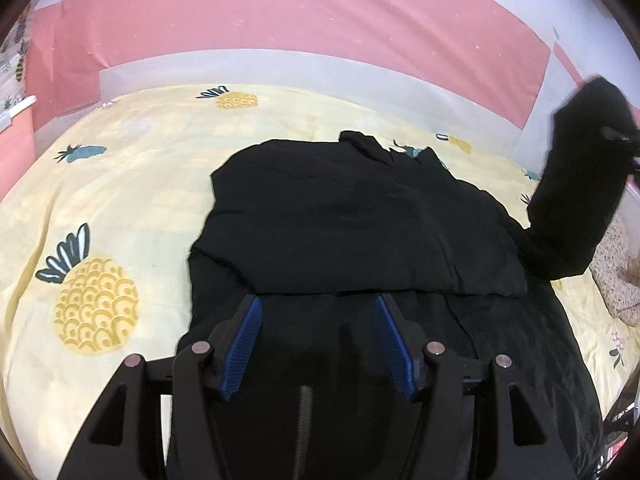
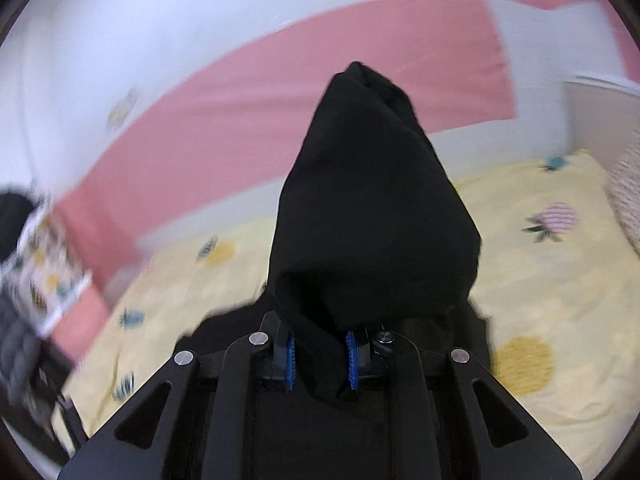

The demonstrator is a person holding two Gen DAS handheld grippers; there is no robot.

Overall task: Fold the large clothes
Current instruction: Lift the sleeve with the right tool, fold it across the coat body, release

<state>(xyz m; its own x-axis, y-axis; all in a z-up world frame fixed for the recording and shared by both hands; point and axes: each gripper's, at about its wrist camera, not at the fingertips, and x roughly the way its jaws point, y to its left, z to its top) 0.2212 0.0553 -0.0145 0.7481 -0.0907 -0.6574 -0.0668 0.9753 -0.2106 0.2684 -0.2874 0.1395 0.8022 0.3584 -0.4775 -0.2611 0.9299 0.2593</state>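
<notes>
- Left wrist view: black garment [image 1: 360, 224] lies spread on yellow pineapple-print bedsheet [image 1: 132, 184], mid-bed, one layer folded over the lower part, fold edge running across just ahead of the fingertips.
- Left gripper [image 1: 318, 304] hovers over near part of garment, jaws apart, blue pads [image 1: 244, 344] bare, nothing between them; whether the tips touch the cloth I can't tell.
- Far right of the same view: one part of the garment, maybe a sleeve [image 1: 576, 184], lifted off the bed, standing up above the sheet, its base joined to the rest; the right gripper [image 1: 622, 136] is only a dark bit at its top edge, blurred.
- Pink and grey wall [image 1: 280, 16] behind bed; patterned pillow [image 1: 616, 272] at right edge.
- Right wrist view: right gripper [image 2: 320, 356] jaws together, clamped on bunched black cloth; blue pads [image 2: 351, 356] press on it from both sides.
- Held cloth [image 2: 372, 208] rises as a cone ahead of the fingers, blocking the centre of the view; more black cloth below it by the fingers.
- Yellow sheet [image 2: 552, 280] below and to the right, background smeared by motion blur, left-edge clutter unreadable.
</notes>
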